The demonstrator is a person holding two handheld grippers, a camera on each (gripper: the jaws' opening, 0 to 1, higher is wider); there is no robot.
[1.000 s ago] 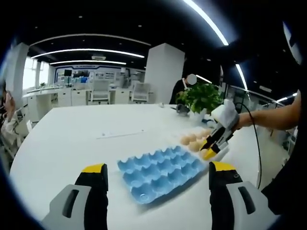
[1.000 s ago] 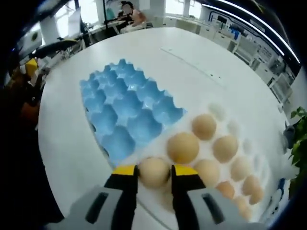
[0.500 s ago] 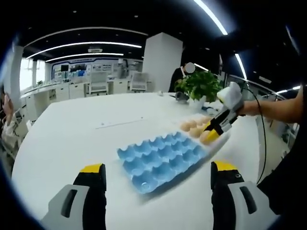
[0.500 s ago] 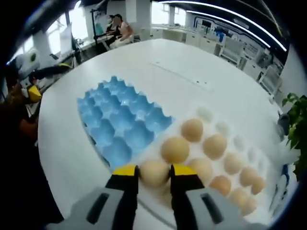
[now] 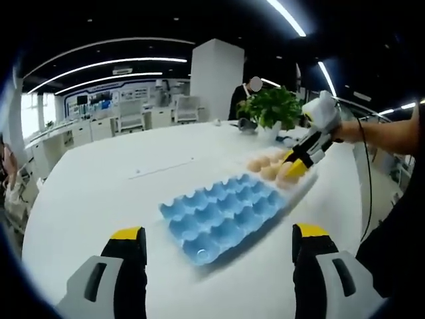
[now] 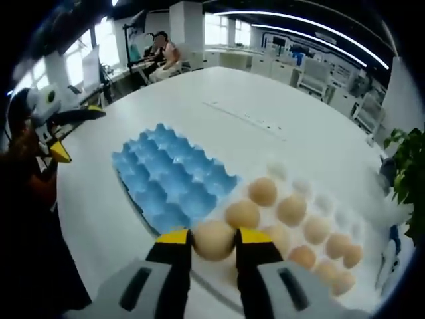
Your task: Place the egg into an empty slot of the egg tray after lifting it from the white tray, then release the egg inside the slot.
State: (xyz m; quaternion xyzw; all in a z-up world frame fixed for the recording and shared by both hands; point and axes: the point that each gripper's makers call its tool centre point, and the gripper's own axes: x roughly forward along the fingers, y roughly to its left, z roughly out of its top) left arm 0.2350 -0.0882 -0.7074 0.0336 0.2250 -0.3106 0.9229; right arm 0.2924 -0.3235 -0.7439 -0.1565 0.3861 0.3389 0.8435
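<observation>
Your right tongs [image 6: 212, 240] are clamped on the egg [image 6: 213, 239], held above the near edge of the white tray [image 6: 372, 219], just at 4 o'clock of the blue egg tray [image 6: 169, 183]. The egg's lower half is hidden behind the yellow tips. The blue egg tray's slots are all unfilled; the white tray's far eggs blur toward 4 o'clock. Your left tongs [image 5: 216, 246] are spread wide, holding nothing, low over the worktop [image 5: 99, 193] in front of the blue egg tray [image 5: 222, 216]. In the left gripper view, the right tongs [image 5: 297, 166] appear at 2 o'clock, the egg [image 5: 288, 171] barely discernible.
</observation>
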